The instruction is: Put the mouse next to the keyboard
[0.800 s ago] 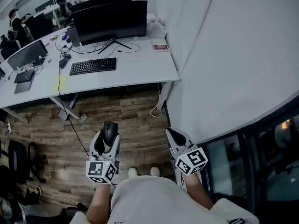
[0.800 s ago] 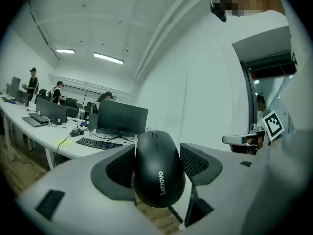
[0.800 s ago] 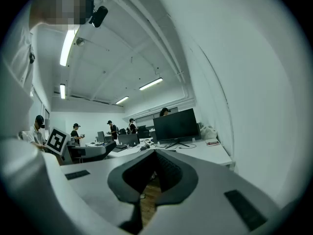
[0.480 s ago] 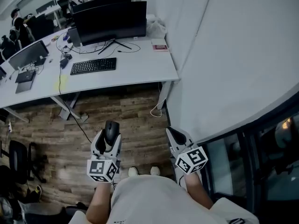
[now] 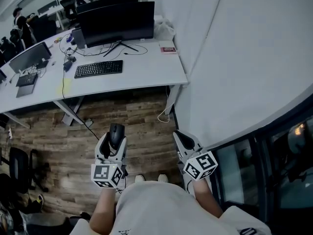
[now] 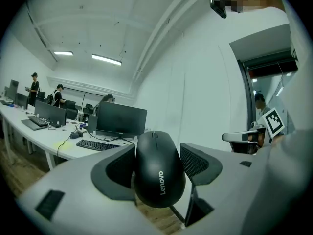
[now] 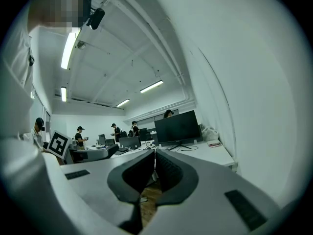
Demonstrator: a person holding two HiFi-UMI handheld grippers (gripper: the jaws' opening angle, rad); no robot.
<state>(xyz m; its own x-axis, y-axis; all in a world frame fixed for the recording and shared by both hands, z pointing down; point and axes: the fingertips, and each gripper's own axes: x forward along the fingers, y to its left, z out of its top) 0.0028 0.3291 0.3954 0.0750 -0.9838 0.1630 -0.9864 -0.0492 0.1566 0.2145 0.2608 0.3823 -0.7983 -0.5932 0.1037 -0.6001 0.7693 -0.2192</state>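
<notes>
Currently holds the mouse in the left gripper, off the desk, above wooden floor ahead of the person's shoes. Grips it with jaws set wide, pads pressed on both flanks. Carries it long axis in line with the jaws, nose toward the desk. Shows the right gripper alongside, jaws shut together on nothing.

Places the keyboard ahead and a shade left of the left gripper, well apart, with open floor between. Lies on the white desk, long axis along the front edge, so crosswise to the mouse's axis. Sits just in front of the big monitor. Leaves bare desktop to the keyboard's right, up to a small red booklet near the far corner. Shows cables and small dark bits to its left, too small to name.

Judged: right of the keyboard looks the likelier landing spot. Falls to the left hand, loaded already and on the keyboard's side.

Count:
- mouse, one
- keyboard before the big monitor, one
- flat dark slab farther left below a smaller monitor, one; keyboard or laptop, cannot tell
- monitors on this desk, two
- grippers, two
- booklet, one
</notes>
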